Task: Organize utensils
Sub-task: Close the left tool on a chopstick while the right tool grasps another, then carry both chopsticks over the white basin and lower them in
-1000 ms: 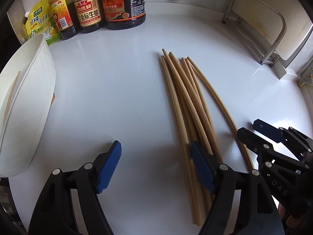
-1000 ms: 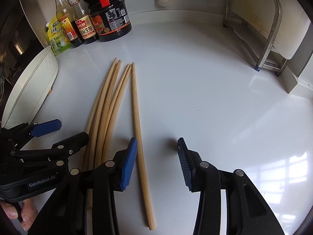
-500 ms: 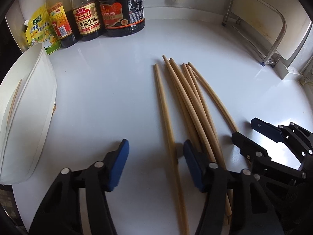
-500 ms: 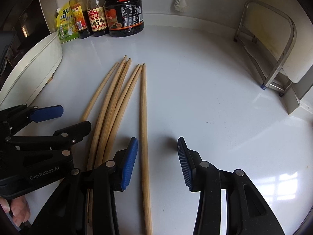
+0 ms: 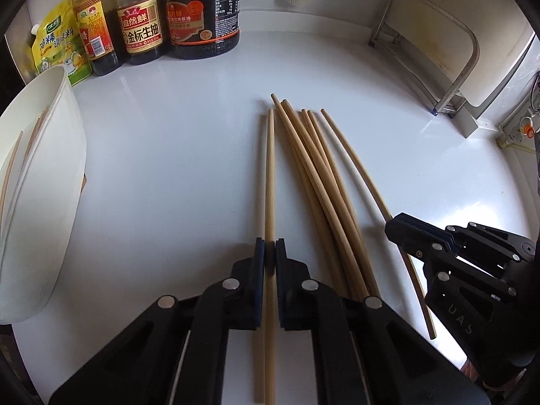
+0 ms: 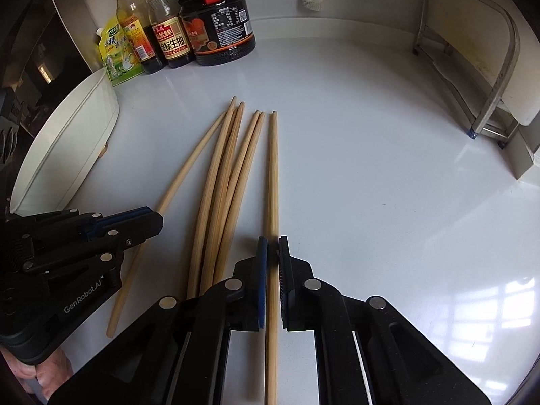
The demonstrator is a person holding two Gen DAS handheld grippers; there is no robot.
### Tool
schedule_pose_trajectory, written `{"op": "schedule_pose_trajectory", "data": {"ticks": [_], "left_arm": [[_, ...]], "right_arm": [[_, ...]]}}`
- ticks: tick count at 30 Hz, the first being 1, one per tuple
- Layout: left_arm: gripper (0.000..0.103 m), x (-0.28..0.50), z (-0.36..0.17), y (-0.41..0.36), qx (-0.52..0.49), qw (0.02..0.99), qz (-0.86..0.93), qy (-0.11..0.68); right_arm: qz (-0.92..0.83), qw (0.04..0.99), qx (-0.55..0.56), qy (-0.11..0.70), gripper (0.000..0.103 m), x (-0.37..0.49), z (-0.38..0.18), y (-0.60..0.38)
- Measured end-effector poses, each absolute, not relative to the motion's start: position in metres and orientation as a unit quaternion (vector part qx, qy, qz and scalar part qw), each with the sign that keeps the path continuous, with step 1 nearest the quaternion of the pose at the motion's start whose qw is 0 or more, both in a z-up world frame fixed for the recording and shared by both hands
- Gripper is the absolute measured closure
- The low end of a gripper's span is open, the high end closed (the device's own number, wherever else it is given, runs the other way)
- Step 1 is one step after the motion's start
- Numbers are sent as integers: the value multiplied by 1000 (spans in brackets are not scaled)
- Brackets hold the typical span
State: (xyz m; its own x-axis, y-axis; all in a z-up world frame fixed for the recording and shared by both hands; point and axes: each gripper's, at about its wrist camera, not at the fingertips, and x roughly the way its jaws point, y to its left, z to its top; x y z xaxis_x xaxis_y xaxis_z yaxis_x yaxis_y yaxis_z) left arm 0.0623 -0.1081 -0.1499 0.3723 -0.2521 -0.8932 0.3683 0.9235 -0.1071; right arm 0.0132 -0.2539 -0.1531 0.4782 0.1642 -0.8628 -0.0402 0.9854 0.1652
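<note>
**Two chopsticks gripped, most of the pile still loose**

Left gripper (image 5: 270, 253): clenched on a single chopstick (image 5: 269, 182) at the left edge of the pile. The stick runs straight forward between the pads. A thin line alongside it may be its shadow or reflection; this cannot be settled.

Right gripper (image 6: 272, 249): clenched on the chopstick at the right edge of the pile (image 6: 272, 175). In the left wrist view this gripper appears closed around the outermost curved stick.

Whether either stick is lifted off the white surface (image 6: 388, 168) or only pinched against it cannot be told.

Remaining pile (image 5: 320, 185): roughly four chopsticks lie between the two gripped ones, touching and partly crossing one another, tips pointing toward the bottles (image 5: 141, 17) at the back.

White container (image 5: 44, 182): stands at the left of the surface, well apart from the pile. Two or three thin sticks lean inside it. It is judged to be the destination for the chopsticks.

Progress, as a judgement: early to middle. A few sticks appear already stored; two are in hand but not delivered; the central group is untouched.

Outstanding: carry both held sticks to the container, release them, then return for the rest.

Other items noted: a metal rack (image 5: 438, 50) at the far right, not involved.
</note>
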Motion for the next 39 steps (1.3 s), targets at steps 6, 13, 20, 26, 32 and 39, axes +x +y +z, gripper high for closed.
{"op": "schedule_pose_trajectory", "data": {"ticks": [6,13,20,26,32,39], "left_arm": [[96,66,-131,-102,63,829,-200,518],[96,70,-99,-84,71,835,-218,500],[96,72,-59,-54,76,846,-227,476],[96,77,-24,-17,51,864,-226,447],[96,87,0,32,21,881,-206,426],[96,107,4,98,3,896,-157,416]], "right_arm": [[45,859,93,501,97,4,-137,-254],[39,866,126,483,97,-2,-110,-244],[40,879,144,453,97,-1,-74,-227],[60,889,129,435,97,13,-46,-194],[99,895,110,421,97,38,-23,-148],[156,886,87,428,97,76,-17,-80]]}}
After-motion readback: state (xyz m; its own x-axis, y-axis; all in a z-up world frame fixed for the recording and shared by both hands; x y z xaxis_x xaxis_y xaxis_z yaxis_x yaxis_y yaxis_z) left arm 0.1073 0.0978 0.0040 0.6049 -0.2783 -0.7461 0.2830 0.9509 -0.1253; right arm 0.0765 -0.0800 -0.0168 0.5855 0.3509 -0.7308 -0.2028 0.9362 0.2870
